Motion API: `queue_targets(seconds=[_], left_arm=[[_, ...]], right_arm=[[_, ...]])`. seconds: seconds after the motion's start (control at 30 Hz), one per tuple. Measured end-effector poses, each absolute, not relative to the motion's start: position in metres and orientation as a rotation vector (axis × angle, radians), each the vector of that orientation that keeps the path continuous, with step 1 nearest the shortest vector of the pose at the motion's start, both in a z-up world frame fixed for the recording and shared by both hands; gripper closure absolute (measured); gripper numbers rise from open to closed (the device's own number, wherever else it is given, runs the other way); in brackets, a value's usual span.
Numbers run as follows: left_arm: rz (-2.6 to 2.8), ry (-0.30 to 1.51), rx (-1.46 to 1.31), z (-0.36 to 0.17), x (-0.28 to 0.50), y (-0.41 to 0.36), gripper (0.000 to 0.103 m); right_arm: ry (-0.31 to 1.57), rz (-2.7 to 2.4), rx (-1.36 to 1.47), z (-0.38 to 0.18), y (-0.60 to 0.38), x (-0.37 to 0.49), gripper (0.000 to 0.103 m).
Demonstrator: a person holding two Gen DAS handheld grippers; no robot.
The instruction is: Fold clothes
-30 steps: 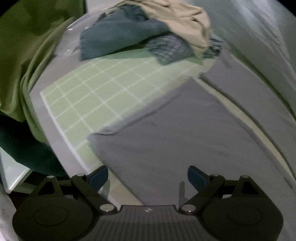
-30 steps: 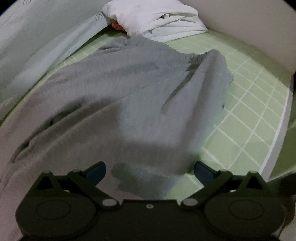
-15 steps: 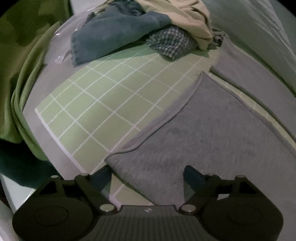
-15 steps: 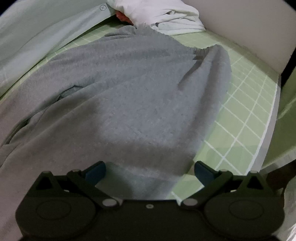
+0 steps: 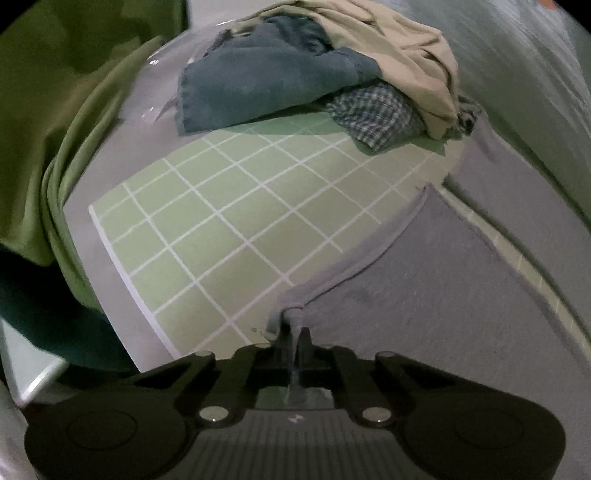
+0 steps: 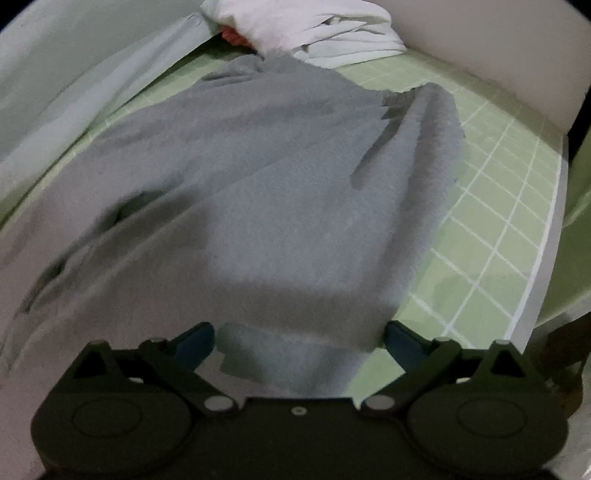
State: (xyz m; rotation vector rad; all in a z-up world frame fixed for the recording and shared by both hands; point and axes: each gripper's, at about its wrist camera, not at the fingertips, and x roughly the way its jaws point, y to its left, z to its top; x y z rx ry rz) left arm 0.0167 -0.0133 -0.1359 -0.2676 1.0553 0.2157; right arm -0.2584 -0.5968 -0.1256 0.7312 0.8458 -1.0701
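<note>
Since the earlier frames, the left hand-held gripper [image 5: 293,338] has just been closing, and its jaws are now clamped on a pinch of hem at the corner of the grey garment [image 5: 461,295], bunching the cloth into a small ridge between them. That corner lies near the front-left edge of the green gridded mat [image 5: 229,221], which covers the counter [image 5: 114,147]; gripping the corner rather than the middle would let the fabric lift as a clean fold line.

From the right wrist view, the same grey garment [image 6: 277,177] spreads flat across the mat [image 6: 491,229], reaching towards the white clothes [image 6: 325,33] at the far edge. The right hand-held gripper [image 6: 299,338] has its jaws wide apart, straddling the near hem without pinching it, probably poised to take the matching corner so both lift together.

A heap of unfolded clothes [image 5: 314,81], blue, checked and beige, waits at the far-left corner of the counter, kept clear of the working area.
</note>
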Motion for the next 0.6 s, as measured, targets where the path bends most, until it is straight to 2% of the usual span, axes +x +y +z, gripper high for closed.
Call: queue_targets(seconds=[0.2,0.3,0.33,0.4,0.43,0.6], left_arm=[[0.287,1.005,-0.347,-0.124,0.015,-0.003,0.101],[0.330,0.966,-0.379,-0.113,0.015,0.006,0.101],[0.346,0.950,-0.382,-0.108,0.015,0.010,0.101],[0.374,0.927,-0.383,-0.102,0.015,0.016,0.101],[0.386,0.920,-0.392,-0.099,0.016,0.020,0.101],[0.432,0.873,-0.450,-0.083,0.013,0.039,0.101]], right_arm=[[0.762,-1.173,0.836,-0.123,-0.645,-0.281,0.021],[0.727,-1.209,0.858,-0.123,-0.664,-0.291,0.032],[0.716,-1.213,0.862,-0.123,-0.669,-0.294,0.043],[0.717,-1.199,0.854,-0.122,-0.673,-0.297,0.075],[0.724,-1.181,0.852,-0.122,-0.675,-0.299,0.099],[0.604,-1.124,0.886,-0.095,-0.661,-0.321,0.101]])
